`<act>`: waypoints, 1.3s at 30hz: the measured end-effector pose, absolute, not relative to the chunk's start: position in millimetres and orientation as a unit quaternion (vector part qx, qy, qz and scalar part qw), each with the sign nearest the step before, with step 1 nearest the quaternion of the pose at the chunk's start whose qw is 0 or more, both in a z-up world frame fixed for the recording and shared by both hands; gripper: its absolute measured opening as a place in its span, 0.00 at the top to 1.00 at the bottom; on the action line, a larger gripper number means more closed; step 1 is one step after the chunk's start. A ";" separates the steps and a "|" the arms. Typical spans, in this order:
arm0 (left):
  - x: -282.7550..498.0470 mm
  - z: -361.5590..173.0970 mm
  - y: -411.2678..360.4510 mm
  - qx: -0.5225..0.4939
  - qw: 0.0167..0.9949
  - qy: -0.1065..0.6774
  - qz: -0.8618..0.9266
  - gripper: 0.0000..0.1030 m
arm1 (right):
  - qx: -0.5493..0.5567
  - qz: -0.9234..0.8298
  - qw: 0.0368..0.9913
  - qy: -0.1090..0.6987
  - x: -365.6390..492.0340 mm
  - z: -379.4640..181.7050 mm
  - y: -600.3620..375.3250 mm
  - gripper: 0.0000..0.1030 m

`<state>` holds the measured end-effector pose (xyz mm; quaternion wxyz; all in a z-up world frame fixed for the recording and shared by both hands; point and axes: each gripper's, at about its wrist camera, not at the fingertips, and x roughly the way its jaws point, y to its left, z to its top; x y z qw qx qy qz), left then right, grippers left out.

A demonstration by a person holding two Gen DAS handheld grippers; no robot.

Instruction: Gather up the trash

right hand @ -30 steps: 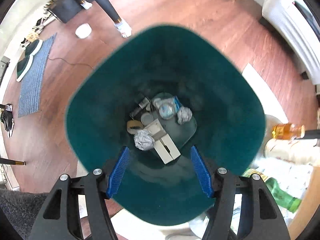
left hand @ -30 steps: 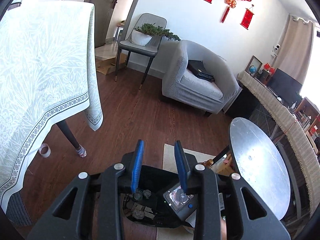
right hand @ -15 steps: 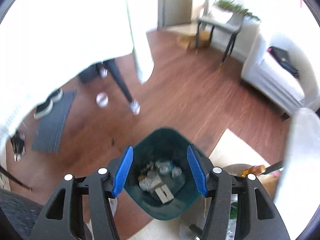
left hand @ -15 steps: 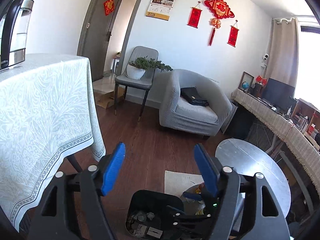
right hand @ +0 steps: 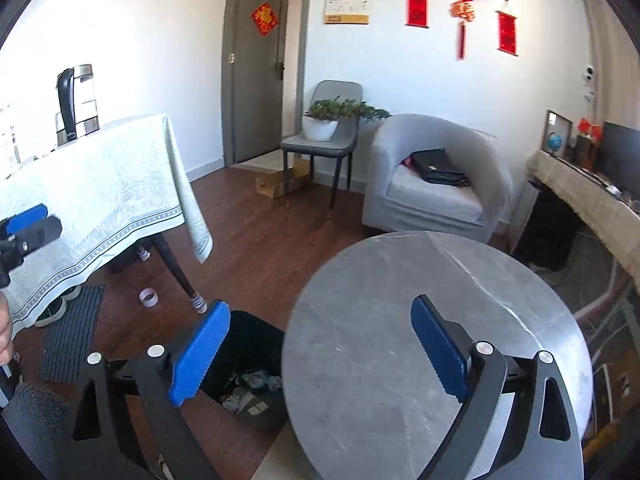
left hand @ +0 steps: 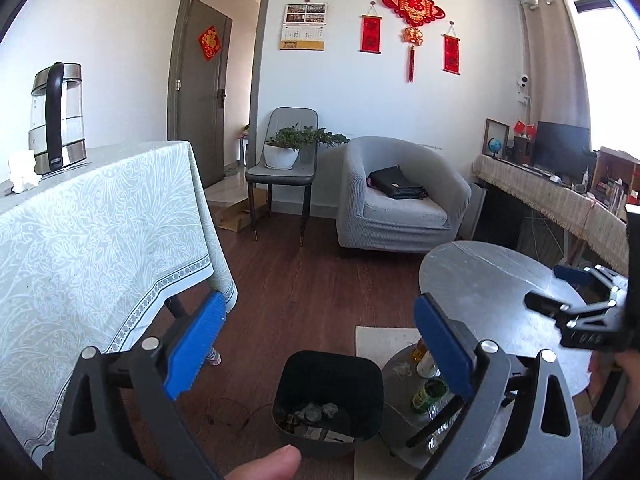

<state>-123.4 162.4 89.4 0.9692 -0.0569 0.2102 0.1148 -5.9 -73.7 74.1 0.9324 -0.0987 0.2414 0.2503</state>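
– What's the room like?
– Dark wood floor (left hand: 304,280), round grey table (right hand: 400,320), grey armchair (left hand: 400,200), clothed table (left hand: 100,220).
– And the trash?
– Crumpled in the black bin (left hand: 328,376) on the floor, below the left gripper (left hand: 316,348) and right gripper (right hand: 320,352). Both have just been opening and now stand spread, empty.

The bin (left hand: 328,376) is dark green, the armchair (left hand: 400,200) grey, and the tablecloth (left hand: 100,232) pale green with white leaves
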 end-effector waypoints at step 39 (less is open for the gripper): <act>-140.9 30.3 112.0 -0.034 0.963 0.244 0.107 0.05 | -0.039 0.231 0.946 0.225 -75.3 29.4 -229.0 0.03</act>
